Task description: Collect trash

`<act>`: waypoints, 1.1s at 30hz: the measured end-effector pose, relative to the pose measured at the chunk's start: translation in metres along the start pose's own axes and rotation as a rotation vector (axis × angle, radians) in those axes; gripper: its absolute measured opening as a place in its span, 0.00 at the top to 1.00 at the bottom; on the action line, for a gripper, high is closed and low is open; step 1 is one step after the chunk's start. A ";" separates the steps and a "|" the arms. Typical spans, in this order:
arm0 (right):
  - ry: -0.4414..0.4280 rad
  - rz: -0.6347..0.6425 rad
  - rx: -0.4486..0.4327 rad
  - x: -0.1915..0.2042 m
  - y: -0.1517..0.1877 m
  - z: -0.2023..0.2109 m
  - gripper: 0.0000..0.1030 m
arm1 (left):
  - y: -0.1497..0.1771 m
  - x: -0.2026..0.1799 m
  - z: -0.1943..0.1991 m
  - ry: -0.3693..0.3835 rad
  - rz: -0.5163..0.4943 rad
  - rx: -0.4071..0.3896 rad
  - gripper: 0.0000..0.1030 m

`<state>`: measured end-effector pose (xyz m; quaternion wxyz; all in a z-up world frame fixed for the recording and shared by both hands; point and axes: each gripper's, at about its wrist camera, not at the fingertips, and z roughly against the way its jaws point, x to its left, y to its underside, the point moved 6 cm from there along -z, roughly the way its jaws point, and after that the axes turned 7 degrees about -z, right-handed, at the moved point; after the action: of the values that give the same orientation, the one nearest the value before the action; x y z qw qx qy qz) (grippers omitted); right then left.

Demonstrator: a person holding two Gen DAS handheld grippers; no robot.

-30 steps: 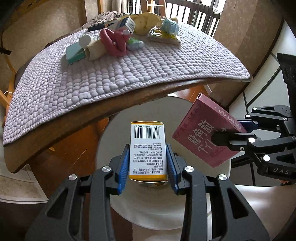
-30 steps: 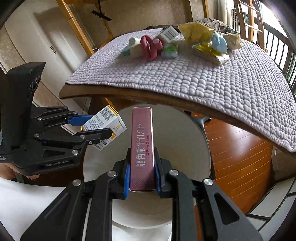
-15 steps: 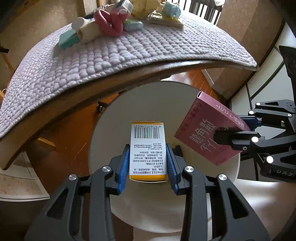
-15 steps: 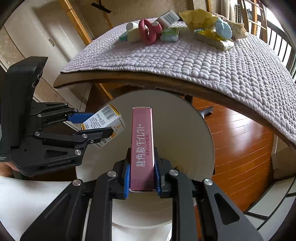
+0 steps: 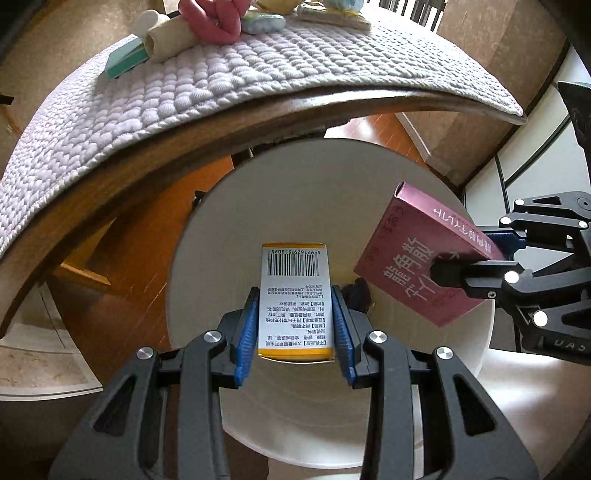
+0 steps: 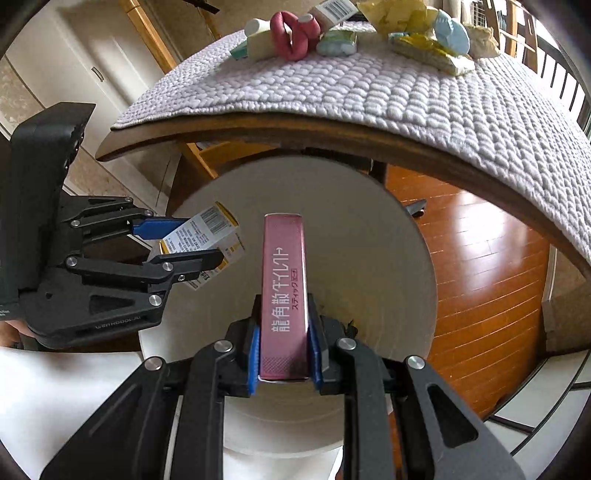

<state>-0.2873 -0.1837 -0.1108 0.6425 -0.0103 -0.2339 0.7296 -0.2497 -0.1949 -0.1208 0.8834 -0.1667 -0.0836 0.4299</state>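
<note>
our left gripper (image 5: 295, 317) clamps the yellow barcode box (image 5: 294, 295), our right gripper (image 6: 283, 339) the maroon box (image 6: 283, 288); both hang over the white bin (image 5: 258, 206) below the table's front edge (image 5: 207, 125). remaining trash (image 6: 332, 33) sits at the quilted cloth's (image 6: 369, 88) far edge.

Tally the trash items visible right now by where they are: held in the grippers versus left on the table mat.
Held boxes: 2, yellow-and-white box in left gripper, maroon box in right gripper.
Still on the mat: roughly 8; the pile overlaps.
Total: roughly 10.
</note>
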 end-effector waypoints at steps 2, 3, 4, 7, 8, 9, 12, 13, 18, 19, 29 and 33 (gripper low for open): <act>0.001 -0.002 0.008 0.002 0.000 -0.003 0.80 | -0.001 -0.001 -0.005 0.003 0.001 0.005 0.62; 0.001 -0.004 0.015 0.002 -0.001 -0.006 0.80 | -0.001 0.001 -0.005 0.003 0.001 0.006 0.62; 0.001 -0.005 0.023 0.002 -0.001 -0.009 0.80 | -0.001 0.004 -0.006 0.002 0.002 0.008 0.62; 0.009 -0.015 0.045 -0.002 -0.001 -0.016 0.78 | -0.001 0.008 -0.010 0.013 0.010 0.021 0.62; 0.013 -0.020 0.047 -0.003 -0.002 -0.018 0.78 | 0.001 0.010 -0.013 0.012 0.013 0.023 0.61; 0.015 -0.024 0.048 -0.004 -0.001 -0.018 0.76 | 0.001 0.011 -0.014 0.012 0.014 0.029 0.59; 0.017 -0.035 0.042 -0.005 -0.004 -0.018 0.63 | -0.001 0.014 -0.014 0.007 0.013 0.022 0.39; 0.015 -0.036 0.039 -0.007 -0.002 -0.016 0.61 | -0.001 0.014 -0.012 0.010 0.012 0.020 0.39; 0.028 -0.023 0.019 -0.004 -0.011 -0.005 0.46 | -0.007 0.015 0.000 0.007 0.002 0.004 0.34; 0.026 -0.019 0.007 -0.003 -0.014 0.002 0.44 | -0.008 0.016 0.005 0.012 0.002 -0.005 0.34; 0.084 -0.107 -0.296 -0.043 -0.096 0.093 0.05 | -0.066 0.104 0.109 -0.116 0.161 -0.330 0.03; 0.196 -0.210 -0.384 -0.106 -0.148 0.110 0.05 | -0.088 0.173 0.111 -0.209 0.317 -0.359 0.03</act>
<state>-0.1651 -0.3098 0.0091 0.7206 -0.1786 -0.3047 0.5967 -0.1104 -0.0846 0.0152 0.7479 -0.2864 -0.2220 0.5562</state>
